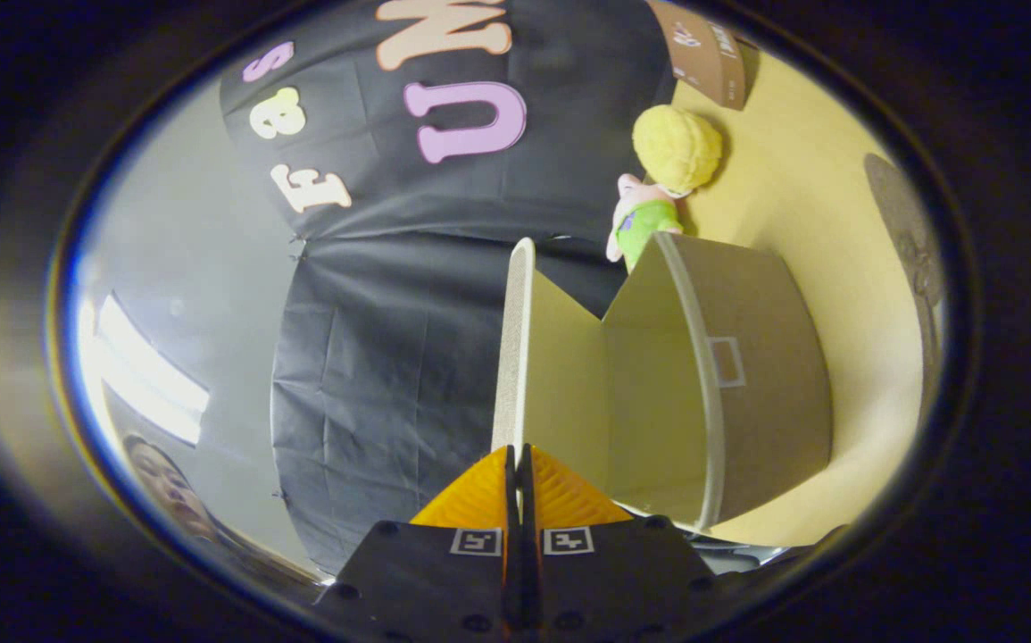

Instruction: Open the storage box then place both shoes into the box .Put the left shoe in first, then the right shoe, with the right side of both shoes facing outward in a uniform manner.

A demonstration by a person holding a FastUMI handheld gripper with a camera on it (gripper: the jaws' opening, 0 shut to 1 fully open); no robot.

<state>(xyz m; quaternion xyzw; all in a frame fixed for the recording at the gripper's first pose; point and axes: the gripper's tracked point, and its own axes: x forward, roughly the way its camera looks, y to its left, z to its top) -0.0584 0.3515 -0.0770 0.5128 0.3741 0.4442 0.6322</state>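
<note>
Fingers of the gripper (519,464) are pinching together on the thin edge of the lid (512,348), which is standing up straight ahead of them like a narrow board seen edge-on. Only a sliver of a gap is showing between the two tips, and the lid's lower end is running right down into it, so both fingers are pressing on that flap.

Beside the lid, on its right, the box (747,384) is sitting open. Its pale inner walls are meeting in a corner just beyond the fingertips, and its grey outer side with a small rectangular label frame is curving away to the right. A light rim is running along the box's near edge. Whether anything is lying inside the box I cannot tell, since its inside is only partly showing from here.

Behind the box a soft doll (662,179) with a yellow head and a green top is leaning near the box's far corner, against the yellow surface (801,187) that the box is resting on. Further back a brown carton (702,49) is lying at the far end of that surface.

Off to the left, well apart from the box, a bright ceiling light (149,366) is glowing, and a person (171,491) is looking on from below it.
</note>
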